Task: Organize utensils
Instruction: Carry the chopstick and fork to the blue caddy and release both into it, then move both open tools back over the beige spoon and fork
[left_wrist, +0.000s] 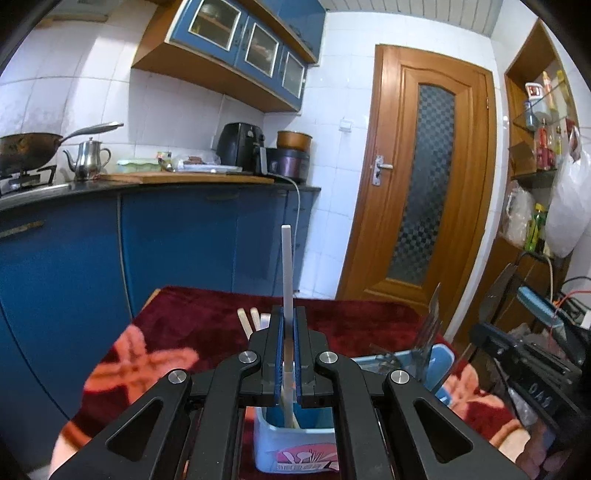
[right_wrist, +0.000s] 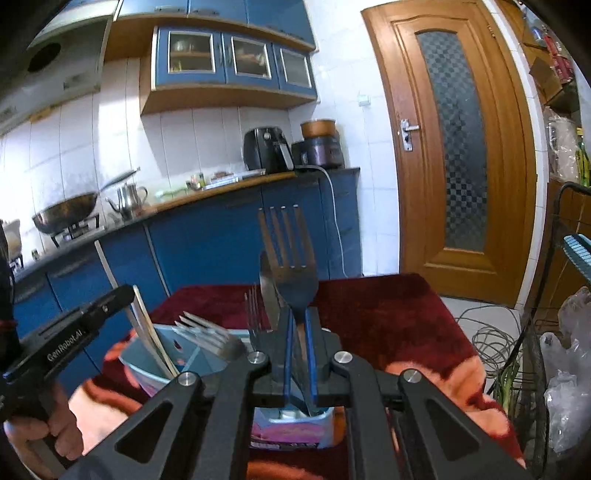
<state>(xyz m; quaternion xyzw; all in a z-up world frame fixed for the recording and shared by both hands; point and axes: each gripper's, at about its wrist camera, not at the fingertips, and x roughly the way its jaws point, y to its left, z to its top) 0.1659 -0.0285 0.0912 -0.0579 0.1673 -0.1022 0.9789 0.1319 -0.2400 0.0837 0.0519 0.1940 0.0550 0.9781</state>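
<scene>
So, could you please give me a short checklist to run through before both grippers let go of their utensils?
1. Left gripper clamps the white chopstick: ok.
2. Chopstick's lower end inside the blue utensil holder: ok.
3. Right gripper clamps the fork by its handle, tines up: ok.
4. Fork's lower end reaching the holder's bottom: cannot tell.
5. Fork free of the neighbouring knife: cannot tell, they overlap.
6. Holder upright on the red cloth: ok.

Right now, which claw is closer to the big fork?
The right claw: it is shut on the big fork, holding it upright above the blue holder. The left claw is off to the side, gripping a chopstick.
</scene>
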